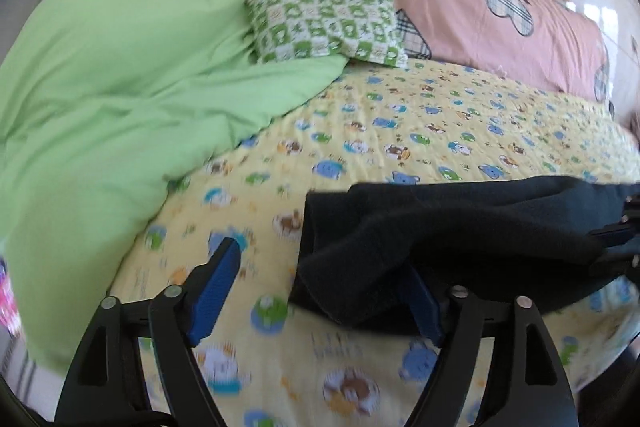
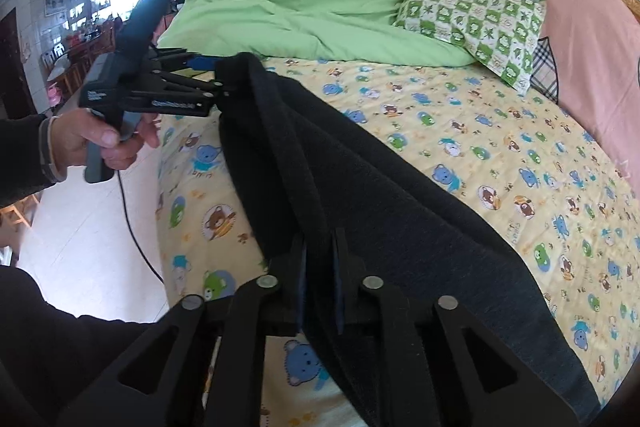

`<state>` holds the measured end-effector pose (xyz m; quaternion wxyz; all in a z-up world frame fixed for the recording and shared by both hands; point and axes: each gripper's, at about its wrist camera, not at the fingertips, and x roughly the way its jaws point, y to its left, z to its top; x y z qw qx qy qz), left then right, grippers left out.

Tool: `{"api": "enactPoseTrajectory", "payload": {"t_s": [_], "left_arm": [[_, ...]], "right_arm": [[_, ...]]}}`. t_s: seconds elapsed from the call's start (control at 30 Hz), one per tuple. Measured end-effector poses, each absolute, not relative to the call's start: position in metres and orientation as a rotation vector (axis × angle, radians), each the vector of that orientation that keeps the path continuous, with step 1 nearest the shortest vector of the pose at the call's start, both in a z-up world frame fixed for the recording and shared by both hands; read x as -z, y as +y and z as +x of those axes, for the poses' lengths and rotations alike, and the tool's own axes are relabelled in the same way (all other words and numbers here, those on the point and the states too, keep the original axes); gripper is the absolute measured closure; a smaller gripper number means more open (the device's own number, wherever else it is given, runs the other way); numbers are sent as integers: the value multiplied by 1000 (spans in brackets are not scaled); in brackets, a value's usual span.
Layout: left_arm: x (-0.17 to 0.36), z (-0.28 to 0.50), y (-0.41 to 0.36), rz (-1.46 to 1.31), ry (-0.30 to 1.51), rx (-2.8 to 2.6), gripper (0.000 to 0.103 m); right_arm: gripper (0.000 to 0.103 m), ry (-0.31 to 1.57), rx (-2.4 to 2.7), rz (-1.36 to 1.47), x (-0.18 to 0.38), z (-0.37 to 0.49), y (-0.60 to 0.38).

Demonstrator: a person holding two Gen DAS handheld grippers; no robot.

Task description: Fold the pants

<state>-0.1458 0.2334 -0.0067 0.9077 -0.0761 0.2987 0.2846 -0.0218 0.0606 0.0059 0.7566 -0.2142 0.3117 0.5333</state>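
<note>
The black pants [image 2: 360, 163] lie as a long folded strip across the yellow cartoon-print bed sheet [image 2: 500, 147]. My right gripper [image 2: 319, 237] is shut on a thick fold at the near end of the strip, and fabric fills the narrow gap between its pads. At the far end my left gripper [image 2: 219, 77] is held by a hand [image 2: 100, 139]. In the left wrist view the left gripper [image 1: 320, 259] stands wide open. The end of the pants [image 1: 460, 227] drapes over its right finger [image 1: 424, 307], and its left finger [image 1: 216, 287] is bare above the sheet.
A green duvet [image 1: 120, 87] is heaped at the left of the bed. A green checked pillow [image 1: 328, 19] leans on a pink headboard cover [image 1: 500, 27]. A black cable [image 2: 132, 227] hangs from the left gripper over the pale floor [image 2: 80, 235] beside the bed.
</note>
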Motion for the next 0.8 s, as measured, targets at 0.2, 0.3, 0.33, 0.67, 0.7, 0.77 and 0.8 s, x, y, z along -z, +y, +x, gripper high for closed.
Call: {"api": "enactPoseTrajectory", "payload": {"t_s": [0.2, 0.3, 0.33, 0.67, 0.7, 0.77, 0.8], "left_arm": [[3, -164, 227, -265, 676, -597, 23], [7, -174, 229, -340, 709, -603, 23], [10, -178, 231, -379, 723, -593, 23], [16, -196, 237, -759, 669, -450, 23], [13, -195, 236, -774, 659, -440, 23], [6, -189, 235, -803, 643, -410, 23], [3, -186, 234, -816, 637, -396, 23]], "right_arm": [[59, 678, -1208, -433, -14, -28, 60], [59, 677, -1220, -403, -20, -29, 57], [59, 680, -1225, -386, -22, -28, 55], [59, 754, -1158, -138, -40, 15, 28], [59, 757, -1145, -126, -41, 20, 26], [59, 760, -1116, -109, -44, 28, 22], [59, 761, -1106, -102, -44, 31, 20]]}}
